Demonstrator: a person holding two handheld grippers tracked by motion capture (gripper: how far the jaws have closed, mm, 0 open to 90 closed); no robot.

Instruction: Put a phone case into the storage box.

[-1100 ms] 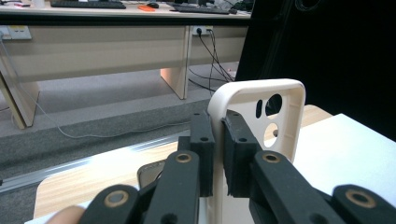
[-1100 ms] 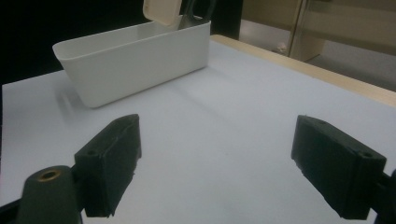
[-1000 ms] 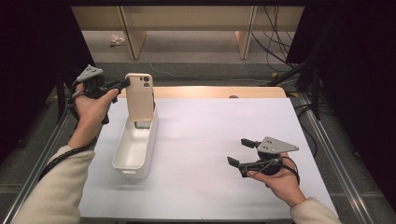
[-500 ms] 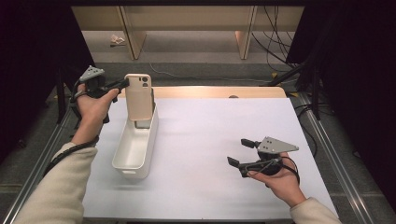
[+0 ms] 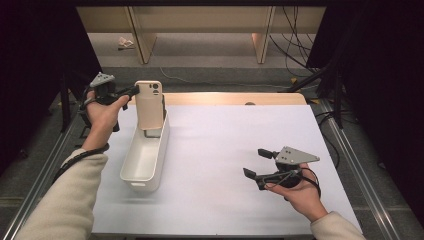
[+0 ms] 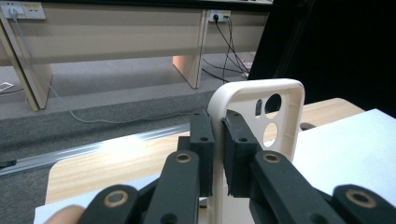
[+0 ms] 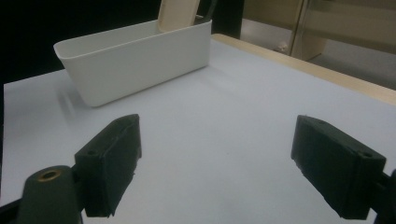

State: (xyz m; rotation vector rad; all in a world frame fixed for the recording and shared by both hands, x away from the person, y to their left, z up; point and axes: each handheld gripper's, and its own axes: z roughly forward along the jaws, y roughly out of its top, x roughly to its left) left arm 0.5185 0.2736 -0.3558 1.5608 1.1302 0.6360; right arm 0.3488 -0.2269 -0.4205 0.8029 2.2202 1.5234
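Upper left of frame: my left gripper [image 5: 131,91] pinches the phone case [image 5: 149,104] upright over the white bin [image 5: 141,172]. Lower it straight inside. Right gripper [image 5: 259,165] spread, idle.

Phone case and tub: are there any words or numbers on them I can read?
None to read.
Phone case: plain cream, camera holes, no writing.
Tub: plain white, no label.
Wall sockets: yellow stickers, too blurred to read.
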